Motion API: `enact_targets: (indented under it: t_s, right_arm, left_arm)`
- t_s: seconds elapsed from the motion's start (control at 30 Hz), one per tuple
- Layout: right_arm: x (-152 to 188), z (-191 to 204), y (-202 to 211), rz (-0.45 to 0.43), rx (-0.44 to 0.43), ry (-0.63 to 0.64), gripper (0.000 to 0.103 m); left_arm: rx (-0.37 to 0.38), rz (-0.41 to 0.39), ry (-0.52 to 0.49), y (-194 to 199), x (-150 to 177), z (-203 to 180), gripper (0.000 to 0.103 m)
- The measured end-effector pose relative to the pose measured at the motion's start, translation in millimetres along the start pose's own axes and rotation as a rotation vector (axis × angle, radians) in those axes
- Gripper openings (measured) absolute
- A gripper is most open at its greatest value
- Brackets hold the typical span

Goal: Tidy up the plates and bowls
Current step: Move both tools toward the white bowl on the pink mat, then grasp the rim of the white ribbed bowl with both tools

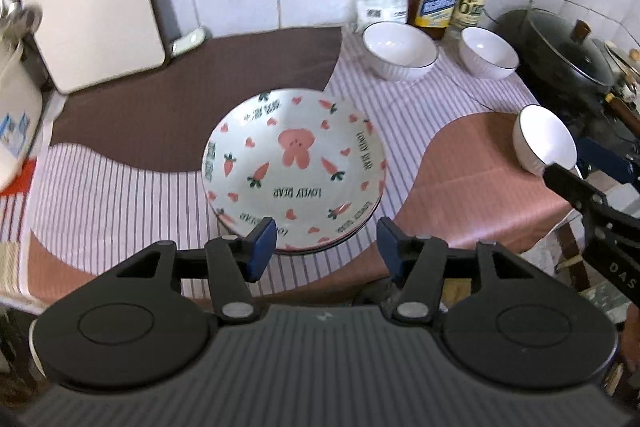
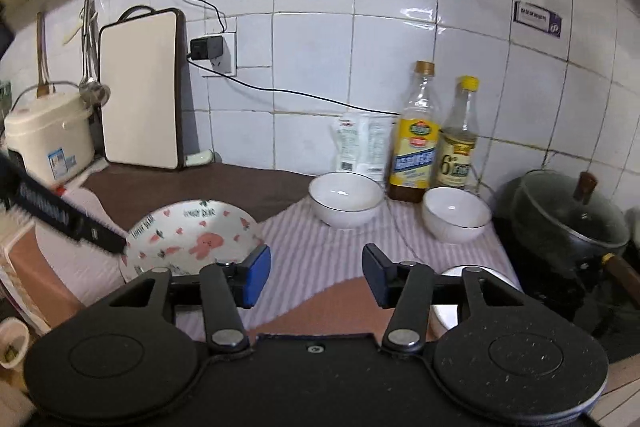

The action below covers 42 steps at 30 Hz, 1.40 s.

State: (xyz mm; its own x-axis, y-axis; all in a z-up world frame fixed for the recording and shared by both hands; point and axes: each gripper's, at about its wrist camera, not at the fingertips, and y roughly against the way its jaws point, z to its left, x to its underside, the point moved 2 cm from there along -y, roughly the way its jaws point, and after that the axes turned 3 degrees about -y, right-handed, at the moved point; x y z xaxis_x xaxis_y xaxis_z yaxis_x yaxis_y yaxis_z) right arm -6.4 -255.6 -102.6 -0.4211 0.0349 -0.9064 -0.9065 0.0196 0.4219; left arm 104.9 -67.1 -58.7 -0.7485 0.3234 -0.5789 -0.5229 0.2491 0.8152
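Left gripper (image 1: 326,247) agape and empty above near rim of stacked bear plates (image 1: 294,167); right gripper (image 2: 316,277) likewise apart, third white bowl (image 2: 452,277) just beneath; risks clipping either rim

Bare striped cloth (image 2: 320,259) lies open between the patterned plate stack (image 1: 294,167) and two white bowls (image 2: 346,199) (image 2: 456,213); bottles (image 2: 416,135) and a lidded pot (image 2: 568,211) crowd the back right.
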Motion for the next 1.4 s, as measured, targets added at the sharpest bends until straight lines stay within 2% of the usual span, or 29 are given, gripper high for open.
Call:
enact_targets:
  t_s: [0.1, 0.3, 0.43, 0.57, 0.6, 0.7, 0.77, 0.87, 1.0, 1.17, 1.4]
  right_arm:
    - [5, -14, 9, 0.011, -0.008, 0.025, 0.061]
    - [21, -41, 18, 0.001, -0.001, -0.02, 0.069]
    - [37, -54, 18, -0.015, -0.033, -0.07, 0.072]
    - [50, -64, 15, -0.036, -0.02, -0.104, 0.075]
    - [52, -67, 14, -0.041, -0.01, -0.111, 0.077]
    - [62, -77, 9, -0.076, 0.039, -0.118, 0.094]
    - [69, -83, 3, -0.098, 0.085, -0.106, 0.094]
    - [79, -91, -12, -0.077, 0.152, -0.102, 0.095]
    - [91, -106, -33, -0.074, 0.183, -0.144, 0.099]
    - [105, -117, -60, -0.051, 0.214, -0.132, 0.1]
    - [128, -137, -93, -0.014, 0.266, -0.182, 0.1]
  left_arm:
    - [-0.006, -0.036, -0.052, 9, -6, -9, 0.061]
    - [0.02, -0.069, -0.105, 16, -15, -30, 0.071]
    - [0.053, -0.071, -0.141, 7, -20, -47, 0.074]
    - [0.093, -0.059, -0.168, -10, -24, -65, 0.074]
    - [0.106, -0.056, -0.169, -15, -26, -70, 0.074]
    - [0.101, -0.073, -0.174, -31, -28, -81, 0.08]
    - [0.097, -0.075, -0.158, -47, -29, -88, 0.08]
    - [0.069, -0.088, -0.161, -73, -32, -98, 0.08]
    - [0.06, -0.106, -0.194, -97, -35, -118, 0.08]
    - [0.097, -0.146, -0.213, -112, -43, -147, 0.083]
    - [0.188, -0.136, -0.181, -137, -56, -181, 0.086]
